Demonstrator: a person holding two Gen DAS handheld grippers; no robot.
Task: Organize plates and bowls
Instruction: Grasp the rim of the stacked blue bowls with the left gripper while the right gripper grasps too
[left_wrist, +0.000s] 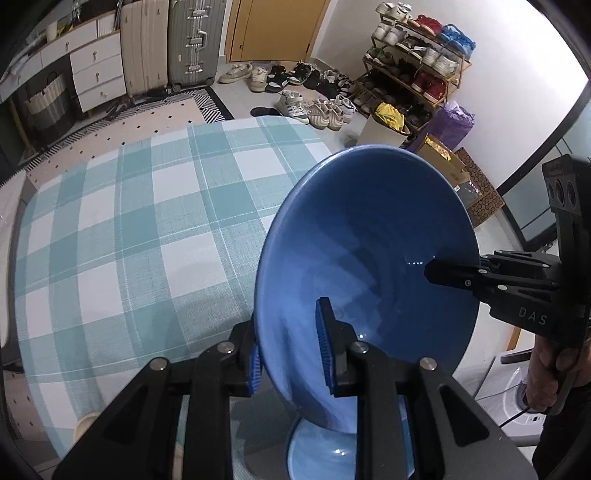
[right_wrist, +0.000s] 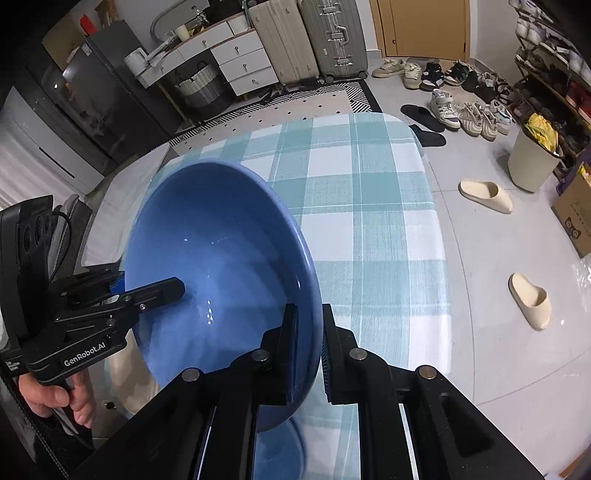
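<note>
- The glossy blue ceramic bowl (left_wrist: 365, 258) hung in the air above the table, tipped steeply so its hollow faced both cameras, and nothing lay inside it.
- The table under a teal-and-white checked cloth (left_wrist: 129, 229) spread bare beneath the bowl, and a second blue dish (left_wrist: 317, 454) sat on it directly under the raised bowl, only partly seen.
- The black left gripper (left_wrist: 291, 358) stood narrow, its blue-ribbed pads pinching the bowl's rim, one inside and one outside the wall.
- The black right gripper (right_wrist: 308, 358) was likewise clamped narrow on the opposite rim, one pad within the bowl and one behind it.
- Each camera caught the other tool from the side: the left view showed the right gripper's finger lying across the bowl's inner wall and the hand (left_wrist: 550, 373) on its handle.
- Only the left view showed the wire shoe rack (left_wrist: 413, 62) full of shoes.
- Only the right view showed a cream waste bin (right_wrist: 532, 162) holding something yellow, and two cream slippers (right_wrist: 487, 195) on the floor.
</note>
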